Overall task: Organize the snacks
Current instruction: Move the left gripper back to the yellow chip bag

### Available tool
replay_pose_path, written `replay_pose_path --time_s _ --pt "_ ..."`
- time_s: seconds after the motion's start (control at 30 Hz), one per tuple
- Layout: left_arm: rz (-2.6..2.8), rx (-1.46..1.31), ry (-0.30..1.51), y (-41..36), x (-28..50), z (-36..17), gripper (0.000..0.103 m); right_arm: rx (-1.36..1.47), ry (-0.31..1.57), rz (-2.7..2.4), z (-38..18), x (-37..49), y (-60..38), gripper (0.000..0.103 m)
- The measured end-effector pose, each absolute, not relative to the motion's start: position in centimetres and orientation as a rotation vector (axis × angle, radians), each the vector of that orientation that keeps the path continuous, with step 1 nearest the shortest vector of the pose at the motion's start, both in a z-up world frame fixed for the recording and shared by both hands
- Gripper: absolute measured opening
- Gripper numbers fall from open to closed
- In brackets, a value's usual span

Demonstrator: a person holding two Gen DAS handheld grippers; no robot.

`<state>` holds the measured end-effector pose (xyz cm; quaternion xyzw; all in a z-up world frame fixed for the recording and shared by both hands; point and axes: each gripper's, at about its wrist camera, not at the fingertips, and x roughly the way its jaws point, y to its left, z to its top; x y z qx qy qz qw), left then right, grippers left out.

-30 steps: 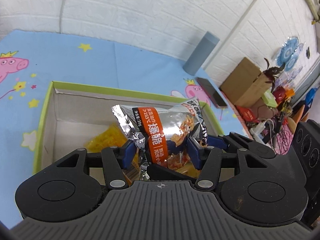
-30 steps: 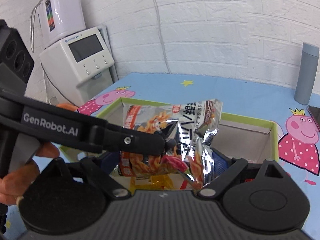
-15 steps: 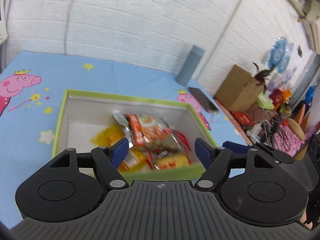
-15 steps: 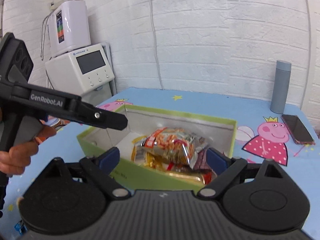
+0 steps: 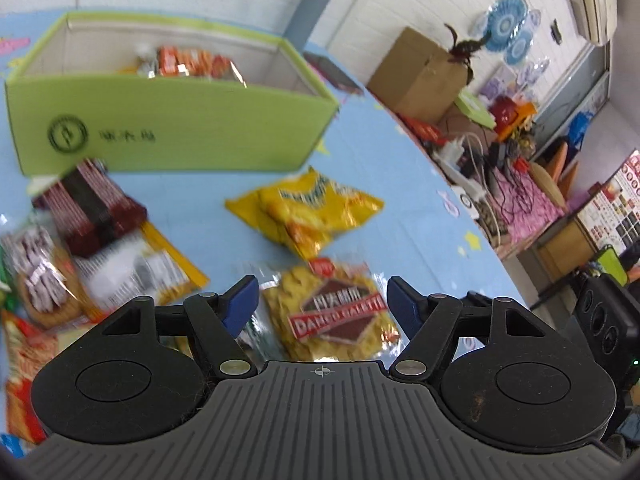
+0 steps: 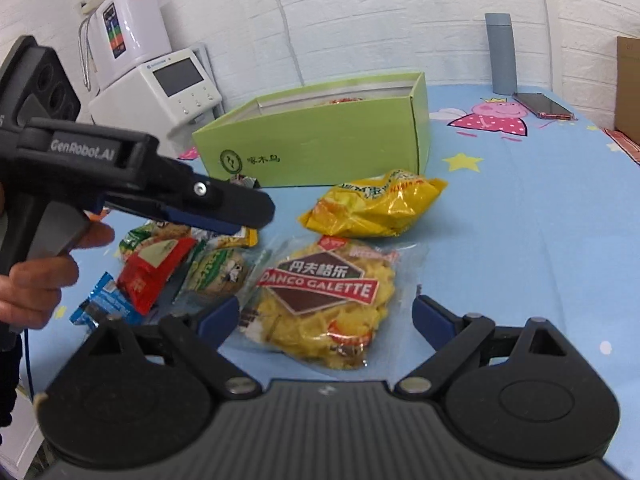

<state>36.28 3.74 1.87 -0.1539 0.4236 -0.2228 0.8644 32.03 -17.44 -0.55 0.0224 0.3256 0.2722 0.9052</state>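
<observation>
Both grippers are hanging over the loose pile now. The left gripper (image 5: 318, 300) is narrowing its jaws with nothing pinched; the clear-wrapped Danco Galette waffle packet (image 5: 332, 312) is lying on the blue cartoon-print table cover (image 5: 400, 200) beneath the gap, untouched as far as I can tell. The right gripper (image 6: 326, 316) is standing wide, released, framing that same packet (image 6: 324, 304).

Progress check: the light green cardboard box (image 6: 320, 136) is already holding several foil bags. Left outside: the crinkled yellow chip bag (image 6: 372, 204) just beyond the waffle packet, plus a heap of red, green and blue sachets (image 6: 160, 268) near the person's hand (image 6: 40, 276). Plenty is waiting, and the waffle packet looks like the next pick.
</observation>
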Motion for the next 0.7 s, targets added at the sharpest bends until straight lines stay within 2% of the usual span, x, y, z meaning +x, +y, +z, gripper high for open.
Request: replay_pose_path --time_s 0.23,0.3,0.7 --pt "-0.438 -0.292 0.927 1.5 36.1 0.2 0.049 0.065 0.683 0.544 -1.2 31.6 -17.6 0.094" --pt "-0.437 -0.278 0.918 1.3 35.7 0.2 0.043 0.046 0.675 0.551 -1.1 31.3 -17.5 0.094" --pt "-0.479 -0.288 0.922 0.5 32.2 -0.1 0.044 0.055 0.689 0.602 -1.0 28.7 -17.7 0.094"
